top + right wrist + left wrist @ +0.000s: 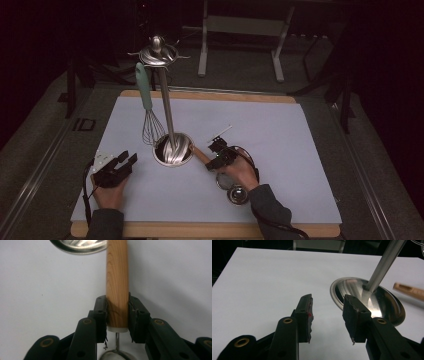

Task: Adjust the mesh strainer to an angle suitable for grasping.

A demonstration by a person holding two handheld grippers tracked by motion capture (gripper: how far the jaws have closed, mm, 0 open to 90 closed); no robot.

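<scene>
A steel utensil stand (pixel 173 150) has a round dished base, a tall pole and a hook ring on top. From that ring hangs a whisk (pixel 146 95) with a teal handle. My right gripper (pixel 215 161) is shut on the wooden handle (pixel 201 155) of a utensil lying on the mat right of the base; its round metal head (pixel 236 192) lies under the person's wrist. In the right gripper view both pads of the right gripper (pixel 117 315) press the wooden handle (pixel 117 277) near its white end. My left gripper (pixel 125 159) rests left of the base. The left gripper (pixel 328 315) is open with nothing between its pads.
A pale mat (pixel 280 130) covers a wooden board on the table. In the left gripper view the stand's base (pixel 387 305) lies just beyond the right jaw, with the wooden handle's tip (pixel 409 290) behind it. Dark floor and a metal frame (pixel 240 30) lie beyond the far edge.
</scene>
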